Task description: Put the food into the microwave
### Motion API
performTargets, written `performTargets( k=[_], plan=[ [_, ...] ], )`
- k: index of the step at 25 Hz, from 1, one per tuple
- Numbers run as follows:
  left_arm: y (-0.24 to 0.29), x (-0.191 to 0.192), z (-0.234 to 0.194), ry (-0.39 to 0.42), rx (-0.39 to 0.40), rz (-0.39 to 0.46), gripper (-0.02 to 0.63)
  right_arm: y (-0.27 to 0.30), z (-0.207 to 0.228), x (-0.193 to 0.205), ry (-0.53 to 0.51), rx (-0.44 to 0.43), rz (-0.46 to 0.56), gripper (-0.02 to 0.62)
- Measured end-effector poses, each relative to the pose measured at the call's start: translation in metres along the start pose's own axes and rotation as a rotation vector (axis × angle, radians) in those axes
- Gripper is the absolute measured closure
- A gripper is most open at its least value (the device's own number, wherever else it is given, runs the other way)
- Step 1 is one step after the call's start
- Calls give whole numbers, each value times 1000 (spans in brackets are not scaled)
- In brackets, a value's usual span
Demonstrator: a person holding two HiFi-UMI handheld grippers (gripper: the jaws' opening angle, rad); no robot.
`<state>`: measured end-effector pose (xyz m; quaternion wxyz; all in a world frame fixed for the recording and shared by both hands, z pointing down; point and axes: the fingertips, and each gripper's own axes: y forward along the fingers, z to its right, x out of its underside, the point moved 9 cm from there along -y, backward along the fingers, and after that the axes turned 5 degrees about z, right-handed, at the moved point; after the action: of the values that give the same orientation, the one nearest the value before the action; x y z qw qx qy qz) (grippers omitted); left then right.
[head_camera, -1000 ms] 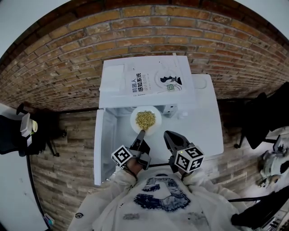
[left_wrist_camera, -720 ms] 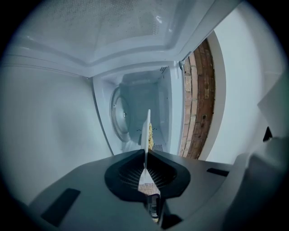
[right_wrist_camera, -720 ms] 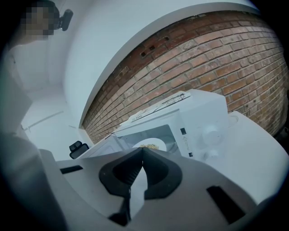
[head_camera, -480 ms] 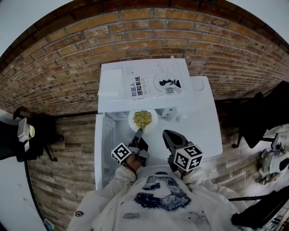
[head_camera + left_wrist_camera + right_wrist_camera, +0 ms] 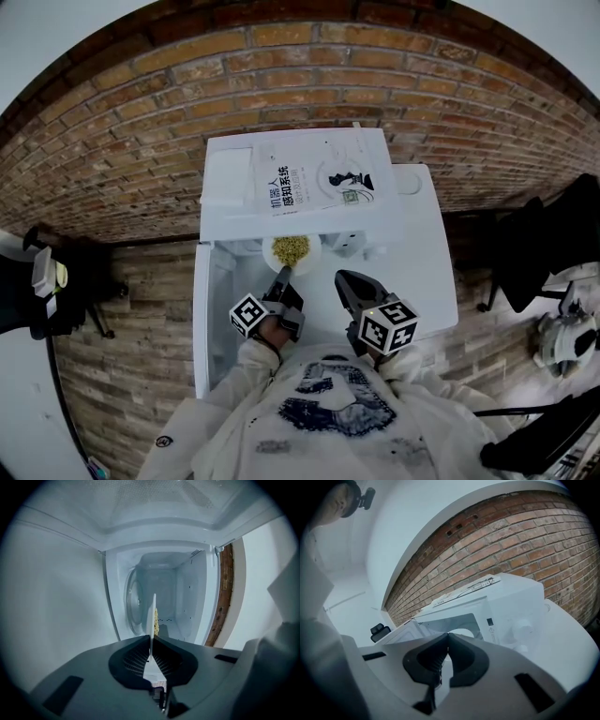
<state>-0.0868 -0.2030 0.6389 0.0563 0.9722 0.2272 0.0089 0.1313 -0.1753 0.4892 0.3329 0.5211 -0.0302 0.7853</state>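
Observation:
A white plate (image 5: 291,251) of yellow food (image 5: 290,248) is level at the mouth of the white microwave (image 5: 234,178), its far half under the oven's top. My left gripper (image 5: 283,275) is shut on the plate's near rim. In the left gripper view the plate (image 5: 152,613) shows edge-on between the jaws, with the food (image 5: 156,629) on it, inside the cavity near the glass turntable (image 5: 133,603). My right gripper (image 5: 343,279) hangs shut and empty to the right of the plate, in front of the microwave's (image 5: 506,606) control panel.
The microwave door (image 5: 206,309) stands swung open at the left. A printed booklet (image 5: 319,183) lies on the oven's top. The oven sits on a white table (image 5: 427,272) against a brick wall (image 5: 122,141). Dark chairs (image 5: 56,281) stand on either side.
My left gripper has carried the plate forward, from in front of the opening to partly inside the cavity. The right gripper has followed slightly, staying shut.

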Motion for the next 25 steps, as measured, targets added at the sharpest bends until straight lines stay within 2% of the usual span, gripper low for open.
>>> performTargets(
  k=[13,25],
  plan=[
    [14,-14,-21,-11,-48,37,584,3,11,-2,10,18,-12,581],
    [23,-25,-31,-65,-72,75,584,6,11,-2,4,30,-23,581]
  ],
)
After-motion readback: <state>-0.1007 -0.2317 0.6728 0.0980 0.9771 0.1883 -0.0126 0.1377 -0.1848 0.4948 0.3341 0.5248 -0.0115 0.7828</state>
